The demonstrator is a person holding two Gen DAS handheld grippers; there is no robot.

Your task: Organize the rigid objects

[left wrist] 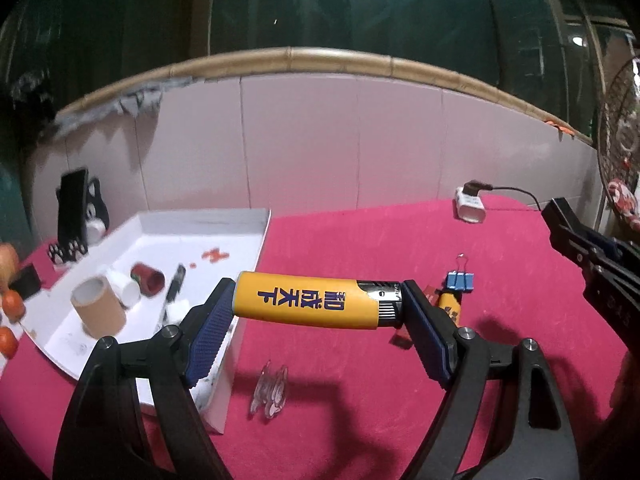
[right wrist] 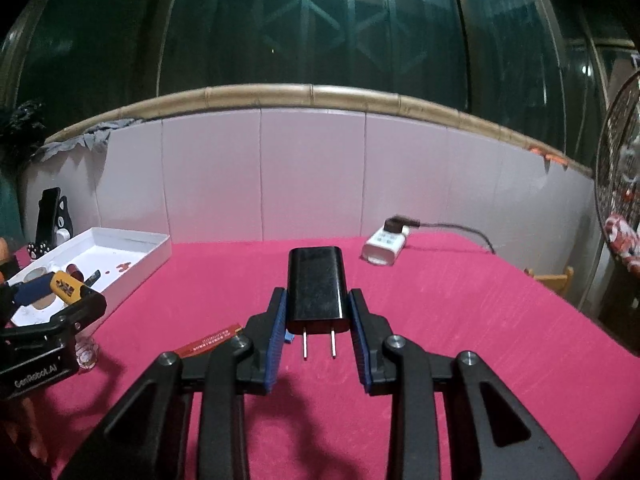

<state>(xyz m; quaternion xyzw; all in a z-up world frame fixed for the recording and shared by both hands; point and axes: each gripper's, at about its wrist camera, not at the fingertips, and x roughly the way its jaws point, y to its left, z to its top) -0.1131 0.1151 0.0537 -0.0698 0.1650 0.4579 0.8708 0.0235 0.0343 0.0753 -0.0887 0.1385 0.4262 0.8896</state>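
My left tongs (left wrist: pixel 316 304) grip a yellow lighter (left wrist: pixel 312 300) end to end, its long axis crosswise, above the counter (left wrist: pixel 360 232). The white tray (left wrist: pixel 224 220) lies at ten o'clock from them, nearer this hand. My right tongs (right wrist: pixel 318 316) are clenched on a black plug adapter (right wrist: pixel 316 288), prongs toward me.

Both wrist cameras look close along their own fingers, slightly downward, toward the tiled wall (left wrist: pixel 320 140). Both views share the white tray (left wrist: pixel 224 220) at frame left and the red tablecloth (right wrist: pixel 460 300).

Black gripper (right wrist: pixel 318 320), blue ribbed pads (right wrist: pixel 276 344), silver screws
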